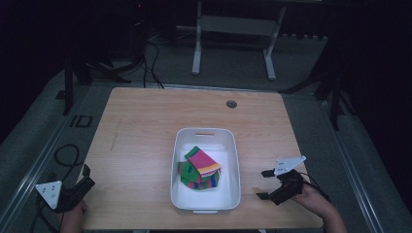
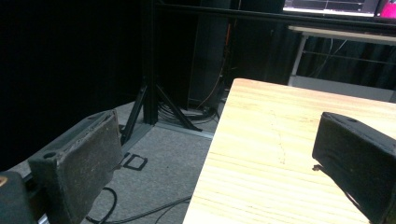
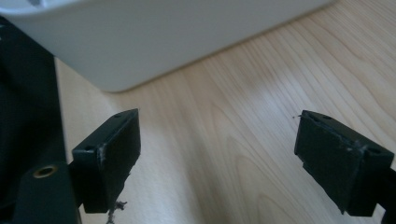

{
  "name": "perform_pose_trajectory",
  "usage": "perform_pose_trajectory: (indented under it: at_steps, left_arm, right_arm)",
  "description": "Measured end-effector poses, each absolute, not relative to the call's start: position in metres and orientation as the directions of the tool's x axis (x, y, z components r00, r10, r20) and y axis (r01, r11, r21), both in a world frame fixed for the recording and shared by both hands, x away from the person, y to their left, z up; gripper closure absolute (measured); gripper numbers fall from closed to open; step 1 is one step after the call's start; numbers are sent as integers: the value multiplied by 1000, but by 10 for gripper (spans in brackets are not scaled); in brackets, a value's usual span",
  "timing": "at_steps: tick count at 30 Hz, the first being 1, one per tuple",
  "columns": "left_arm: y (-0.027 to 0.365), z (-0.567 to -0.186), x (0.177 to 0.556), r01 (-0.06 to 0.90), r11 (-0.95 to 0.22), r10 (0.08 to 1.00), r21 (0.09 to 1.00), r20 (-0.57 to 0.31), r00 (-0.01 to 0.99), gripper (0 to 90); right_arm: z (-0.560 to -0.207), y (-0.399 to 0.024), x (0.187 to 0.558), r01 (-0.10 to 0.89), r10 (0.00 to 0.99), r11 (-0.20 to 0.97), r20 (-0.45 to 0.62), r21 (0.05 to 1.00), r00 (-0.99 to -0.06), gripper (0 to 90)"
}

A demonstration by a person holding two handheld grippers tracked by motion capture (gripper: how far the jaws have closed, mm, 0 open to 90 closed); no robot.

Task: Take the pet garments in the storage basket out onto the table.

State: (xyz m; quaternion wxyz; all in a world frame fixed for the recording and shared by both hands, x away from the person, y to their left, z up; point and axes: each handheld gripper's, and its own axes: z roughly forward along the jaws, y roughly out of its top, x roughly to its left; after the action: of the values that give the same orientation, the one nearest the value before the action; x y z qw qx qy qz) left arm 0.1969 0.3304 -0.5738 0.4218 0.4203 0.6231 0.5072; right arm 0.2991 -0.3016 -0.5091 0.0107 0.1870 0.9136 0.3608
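Folded cloths (image 1: 200,169) sit in white bin (image 1: 179,160) (looks done). Left gripper (image 1: 85,175), right gripper (image 1: 265,184) released, empty, parked at table (image 1: 141,141) edges.

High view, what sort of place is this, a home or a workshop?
Most likely a lab or recording studio, not a home. A lone wooden table stands on grey carpet with black curtains around it, cables run across the floor, and a lit monitor sits on a desk behind.

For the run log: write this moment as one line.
left gripper: open, table's left edge | right gripper: open, beside bin | white plastic bin: colourful folded cloths inside | light wooden table
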Motion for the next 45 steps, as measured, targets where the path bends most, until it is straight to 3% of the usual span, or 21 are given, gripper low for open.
perform_pose_trajectory:
  at_steps: [28, 45]
  left_arm:
    - [331, -574, 197, 96, 137, 952, 986, -105, -287, 19]
    - [331, -574, 197, 95, 138, 954, 986, -107, -280, 19]
  right_arm:
    - [-447, -230, 299, 222, 203, 719, 107, 658, -973, 136]
    - [-450, -172, 320, 178, 161, 752, 86, 635, -983, 140]
